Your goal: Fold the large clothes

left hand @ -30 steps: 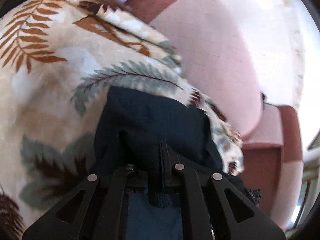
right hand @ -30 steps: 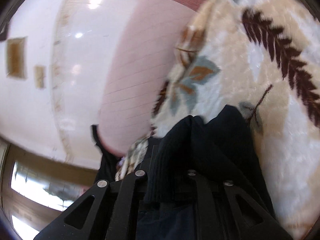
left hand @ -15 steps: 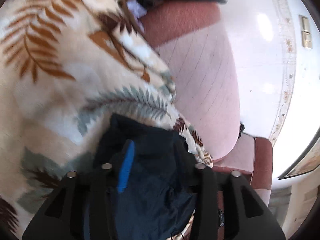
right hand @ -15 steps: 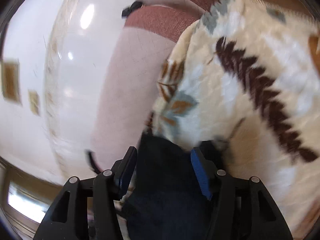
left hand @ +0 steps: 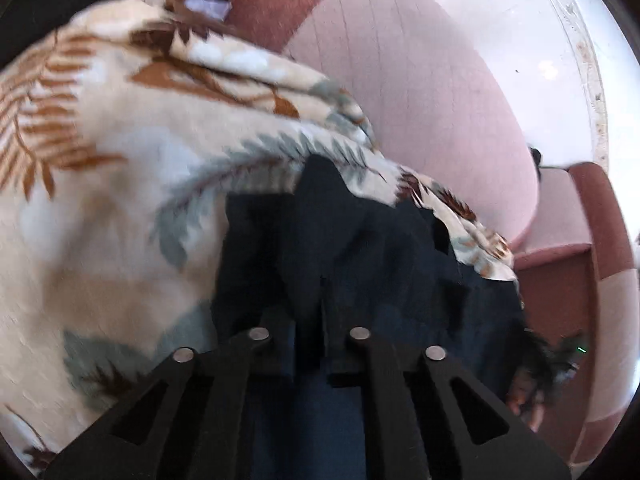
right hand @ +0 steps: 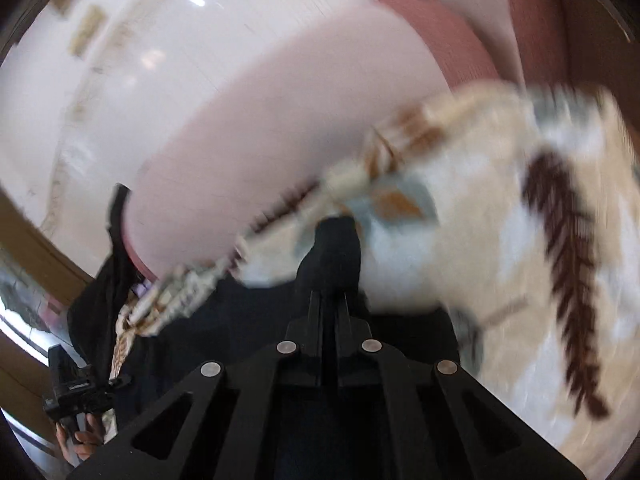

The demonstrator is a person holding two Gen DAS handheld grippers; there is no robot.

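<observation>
I am pinching the dark navy garment [left hand: 360, 248] with both tools as it is lying over the leaf-print blanket [left hand: 100, 184] on the pink sofa [left hand: 432, 92]: the left gripper [left hand: 320, 300], jaws closing, is biting a bunched fold, and the right gripper [right hand: 329, 304] is clamping what looks, through motion blur, like an edge, seemingly so I can lift and spread the cloth for folding.

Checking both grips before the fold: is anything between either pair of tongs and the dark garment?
Nothing visible. The left tongs and right tongs are each shut directly on the dark garment, which lies on the leaf-print blanket.
</observation>
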